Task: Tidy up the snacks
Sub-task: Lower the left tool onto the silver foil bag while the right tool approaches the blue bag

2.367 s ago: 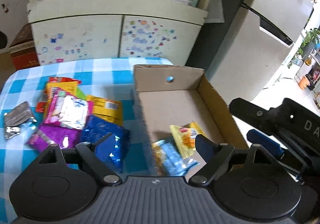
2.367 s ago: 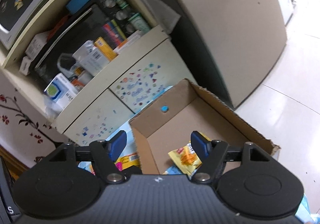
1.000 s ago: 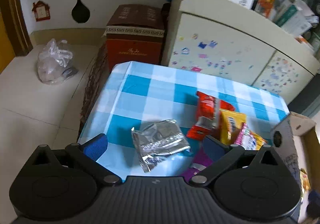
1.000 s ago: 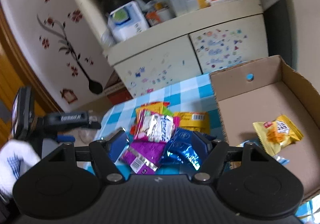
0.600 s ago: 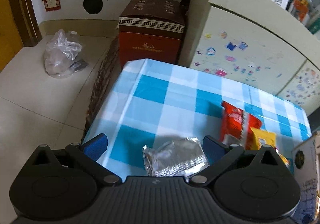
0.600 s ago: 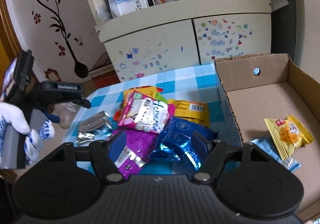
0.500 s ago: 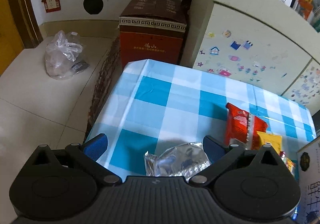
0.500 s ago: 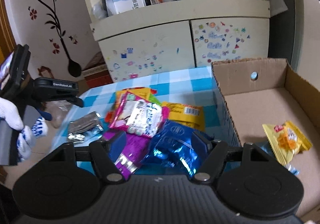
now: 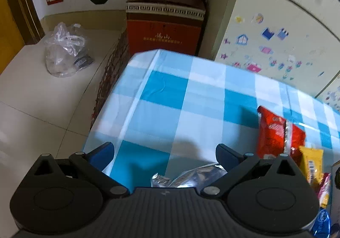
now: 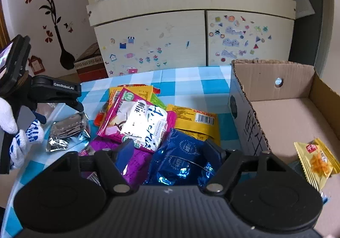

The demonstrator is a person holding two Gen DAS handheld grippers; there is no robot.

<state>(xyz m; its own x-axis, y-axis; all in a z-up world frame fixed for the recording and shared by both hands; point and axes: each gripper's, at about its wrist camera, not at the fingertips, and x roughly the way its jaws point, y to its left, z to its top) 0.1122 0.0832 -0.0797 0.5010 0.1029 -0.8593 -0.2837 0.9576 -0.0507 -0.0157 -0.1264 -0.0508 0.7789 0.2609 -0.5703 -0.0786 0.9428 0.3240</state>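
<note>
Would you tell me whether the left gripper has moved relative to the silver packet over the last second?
Yes. The left gripper has advanced over the silver packet, toward the brown box.

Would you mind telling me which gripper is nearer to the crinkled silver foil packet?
Left. The left gripper hovers open directly over the crinkled silver foil packet, while the right gripper straddles the shiny blue packet further right.

A blue-and-white checked tablecloth (image 9: 170, 97) covered the table. Behind it stood a cream cabinet (image 10: 170, 42) dotted with small stickers, its shelf crowded with boxes and bottles. A dark red carton (image 9: 164, 19) sat beside the cabinet, and a clear plastic bag (image 9: 65, 53) lay on the tiled floor (image 9: 42, 99). Flower decals (image 10: 46, 4) marked the wall.
</note>
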